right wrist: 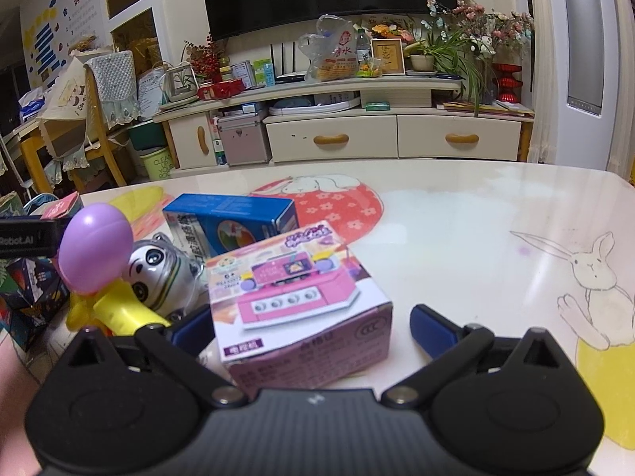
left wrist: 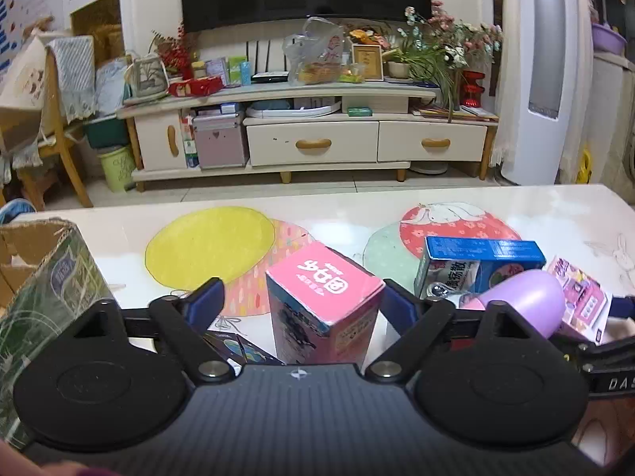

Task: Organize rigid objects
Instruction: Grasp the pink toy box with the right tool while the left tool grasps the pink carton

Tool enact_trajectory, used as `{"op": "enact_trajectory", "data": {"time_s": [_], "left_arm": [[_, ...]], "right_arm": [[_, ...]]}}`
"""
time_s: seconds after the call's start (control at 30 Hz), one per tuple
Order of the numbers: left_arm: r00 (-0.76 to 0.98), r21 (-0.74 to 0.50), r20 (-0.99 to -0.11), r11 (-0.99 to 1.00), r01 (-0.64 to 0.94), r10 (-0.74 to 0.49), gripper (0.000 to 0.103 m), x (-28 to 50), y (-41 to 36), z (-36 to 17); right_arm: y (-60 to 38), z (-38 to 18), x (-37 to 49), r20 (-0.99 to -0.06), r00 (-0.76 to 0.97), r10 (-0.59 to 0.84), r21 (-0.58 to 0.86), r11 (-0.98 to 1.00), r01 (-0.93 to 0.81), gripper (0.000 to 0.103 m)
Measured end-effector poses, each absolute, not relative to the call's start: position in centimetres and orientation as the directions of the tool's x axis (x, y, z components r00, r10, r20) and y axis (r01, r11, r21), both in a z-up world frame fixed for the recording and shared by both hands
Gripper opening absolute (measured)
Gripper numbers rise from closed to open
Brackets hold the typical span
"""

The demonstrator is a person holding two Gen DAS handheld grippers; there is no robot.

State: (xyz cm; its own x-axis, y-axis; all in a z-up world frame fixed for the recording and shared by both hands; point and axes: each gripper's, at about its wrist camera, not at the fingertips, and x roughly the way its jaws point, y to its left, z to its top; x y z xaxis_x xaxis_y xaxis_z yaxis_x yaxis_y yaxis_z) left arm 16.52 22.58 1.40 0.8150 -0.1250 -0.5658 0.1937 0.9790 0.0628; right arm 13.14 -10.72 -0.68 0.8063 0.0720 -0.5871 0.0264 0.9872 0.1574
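My left gripper (left wrist: 303, 297) is open with a tall pink box (left wrist: 323, 301) standing between its fingers, the right finger close to the box, the left one apart. My right gripper (right wrist: 311, 325) is open around a pink toy-kitchen box (right wrist: 297, 301) on the table; its right finger stands clear of the box. A blue box (right wrist: 234, 224) lies behind it, also in the left wrist view (left wrist: 476, 263). A purple egg-shaped toy (right wrist: 95, 254) on a yellow handle and a silver panda tin (right wrist: 158, 273) lie left of the toy-kitchen box.
An open cardboard carton (left wrist: 43, 269) with green print stands at the table's left edge. A dark patterned box (right wrist: 29, 297) sits at the left, near the left gripper. The white table (right wrist: 456, 218) has rabbit and balloon drawings. A TV cabinet (left wrist: 317, 139) stands beyond.
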Motion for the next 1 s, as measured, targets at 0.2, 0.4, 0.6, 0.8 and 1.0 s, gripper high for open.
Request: {"op": "enact_trajectory", "data": {"time_s": [0.2,0.4,0.6,0.8,1.0], "left_arm": [[0.801,0.058,-0.587,0.981,0.188,-0.119,0.068,17.1,22.6,1.3],[0.81,0.067,-0.576,0.982,0.175,-0.105,0.065,16.7,22.3,1.2],[0.819,0.063,-0.566,0.985,0.159,-0.096,0.065,15.5,22.0,1.3],[0.833,0.053,-0.544,0.987,0.149,-0.097,0.065,14.2,21.8,2.3],[0.845,0.045,-0.523,0.986,0.16,-0.113,0.065,11.8,21.7,3.6]], "right_arm": [[-10.8,-0.7,13.2,-0.587,0.807,0.072,0.157,0.987,0.026,0.102],[-10.9,-0.6,13.0,-0.58,0.812,0.065,0.16,0.987,0.035,0.094],[-11.0,-0.4,12.8,-0.567,0.821,0.062,0.168,0.985,0.042,0.082],[-11.1,-0.3,12.4,-0.552,0.832,0.055,0.17,0.984,0.048,0.081],[-10.1,-0.3,11.6,-0.545,0.837,0.05,0.14,0.99,0.032,0.081]]}}
